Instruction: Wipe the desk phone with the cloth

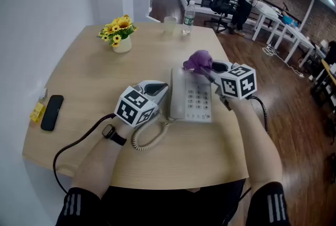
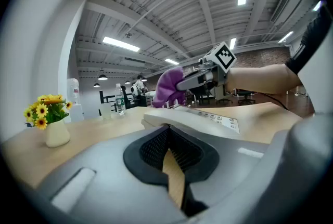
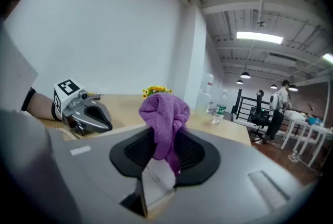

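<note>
A white desk phone [image 1: 191, 98] lies in the middle of the wooden table [image 1: 89, 78], with its coiled cord [image 1: 148, 137] at the near left. My right gripper [image 1: 207, 71] is shut on a purple cloth [image 1: 198, 60], which hangs bunched over the phone's far end. In the right gripper view the cloth [image 3: 164, 114] sticks up from between the jaws. My left gripper [image 1: 155, 89] rests low at the phone's left side, shut, with nothing between its fingers. Seen from the left gripper view, the phone [image 2: 200, 119] lies just right of the jaws, and the cloth [image 2: 167, 89] hangs beyond it.
A small pot of yellow flowers [image 1: 121, 35] stands at the table's far left. A water bottle [image 1: 189, 16] and a clear cup [image 1: 169, 25] stand at the far edge. A black handset-like device [image 1: 52, 112] and a yellow item [image 1: 37, 111] lie at the left edge. People stand far behind.
</note>
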A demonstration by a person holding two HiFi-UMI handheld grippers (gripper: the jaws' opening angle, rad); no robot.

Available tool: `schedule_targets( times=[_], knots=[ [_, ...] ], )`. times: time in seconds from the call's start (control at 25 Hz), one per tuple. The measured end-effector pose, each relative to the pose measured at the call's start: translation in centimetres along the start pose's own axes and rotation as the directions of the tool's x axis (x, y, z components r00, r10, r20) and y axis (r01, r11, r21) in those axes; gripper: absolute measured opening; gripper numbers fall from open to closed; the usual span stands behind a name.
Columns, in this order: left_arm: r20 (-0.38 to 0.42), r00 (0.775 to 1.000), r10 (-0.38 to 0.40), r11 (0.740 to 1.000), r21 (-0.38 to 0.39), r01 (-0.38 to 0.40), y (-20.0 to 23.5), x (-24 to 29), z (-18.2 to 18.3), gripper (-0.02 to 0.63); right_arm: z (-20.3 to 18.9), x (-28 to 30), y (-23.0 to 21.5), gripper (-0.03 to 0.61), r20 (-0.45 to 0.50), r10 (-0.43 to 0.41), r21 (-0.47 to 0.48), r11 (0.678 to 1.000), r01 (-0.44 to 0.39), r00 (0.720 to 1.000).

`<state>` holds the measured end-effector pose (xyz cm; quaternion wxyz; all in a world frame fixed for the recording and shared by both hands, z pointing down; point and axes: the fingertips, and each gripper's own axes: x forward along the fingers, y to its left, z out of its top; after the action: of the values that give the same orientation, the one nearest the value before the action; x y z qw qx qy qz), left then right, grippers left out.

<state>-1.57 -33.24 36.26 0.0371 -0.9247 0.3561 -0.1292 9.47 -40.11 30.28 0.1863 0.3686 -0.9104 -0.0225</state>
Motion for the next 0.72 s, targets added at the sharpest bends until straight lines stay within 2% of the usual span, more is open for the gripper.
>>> schedule_targets(
  times=[0.12, 0.28, 0.48, 0.72],
  knots=[
    [-0.008, 1.000, -0.009, 1.000, 0.010, 0.009, -0.4, 0.0, -0.2, -0.006, -1.0, 3.1, 1.5, 0.112, -0.126, 0.035, -0.048, 0.998, -0.041, 0.991],
    [-0.008, 1.000, -0.010, 1.000, 0.009, 0.010, -0.4, -0.1, -0.2, -0.006, -2.7, 5.2, 2.4, 0.109, -0.265, 0.051, -0.082, 0.994, -0.075, 0.963],
    [-0.001, 1.000, -0.014, 1.000, -0.012, 0.014, -0.1, 0.0, -0.3, -0.006, -4.3, 3.7, 0.3, 0.107, -0.337, 0.002, -0.112, 0.993, -0.042, 0.941],
    [-0.005, 1.000, -0.013, 1.000, 0.001, 0.013, -0.3, -0.1, -0.1, -0.006, -6.5, 0.0, -3.7, 0.107, -0.375, -0.062, -0.077, 0.996, 0.036, 0.925]
  ],
)
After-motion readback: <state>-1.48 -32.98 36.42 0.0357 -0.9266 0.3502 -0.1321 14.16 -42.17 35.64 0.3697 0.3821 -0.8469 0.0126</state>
